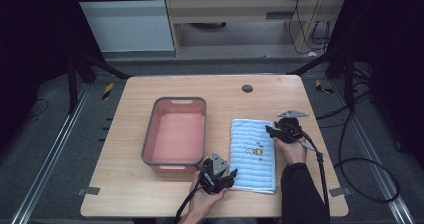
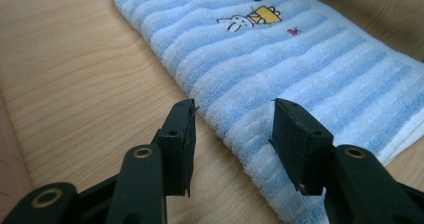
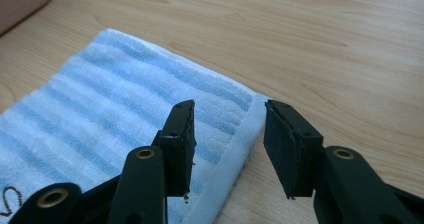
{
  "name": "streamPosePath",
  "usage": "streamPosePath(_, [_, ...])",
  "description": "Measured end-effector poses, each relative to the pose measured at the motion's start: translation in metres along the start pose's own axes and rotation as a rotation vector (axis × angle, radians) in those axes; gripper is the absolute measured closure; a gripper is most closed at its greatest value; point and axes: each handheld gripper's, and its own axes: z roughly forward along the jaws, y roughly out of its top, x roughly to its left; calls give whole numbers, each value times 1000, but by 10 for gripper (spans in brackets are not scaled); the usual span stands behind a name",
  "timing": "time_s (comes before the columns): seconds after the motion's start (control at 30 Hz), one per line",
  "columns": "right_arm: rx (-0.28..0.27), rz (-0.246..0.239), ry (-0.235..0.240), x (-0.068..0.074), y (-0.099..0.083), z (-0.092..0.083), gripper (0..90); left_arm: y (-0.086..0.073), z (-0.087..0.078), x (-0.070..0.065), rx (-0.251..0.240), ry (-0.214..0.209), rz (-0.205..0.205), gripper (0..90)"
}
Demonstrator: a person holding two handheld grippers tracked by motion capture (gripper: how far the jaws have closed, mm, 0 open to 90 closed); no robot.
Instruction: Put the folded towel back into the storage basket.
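Two claws work over our wooden tabletop [image 1: 125, 184], where a pink basin [image 1: 175, 134] sits left of a striped blue towel [image 1: 252, 154] lying flat. Our left claw [image 2: 234, 129] is spread astride its near-left edge; our right claw [image 3: 229, 134] is spread over the far-right edge. We're probably about to fold: both must pinch shut first.

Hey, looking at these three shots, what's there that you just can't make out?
- Embroidered picture on the blue towel: too small in the high view, cut off by the bottom edge in the right gripper view.
- Pink basin: its near wall is partly hidden behind the left gripper in the high view.
- Dark round spot on the table: too small to identify.
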Motion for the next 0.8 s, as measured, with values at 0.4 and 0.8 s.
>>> streamPosePath(0.4, [62, 0, 4, 2, -8, 15, 558, -5, 8, -2, 29, -3, -2, 522])
streamPosePath(0.8, [67, 45, 33, 1, -14, 18, 687, -4, 10, -3, 45, -27, -36, 646])
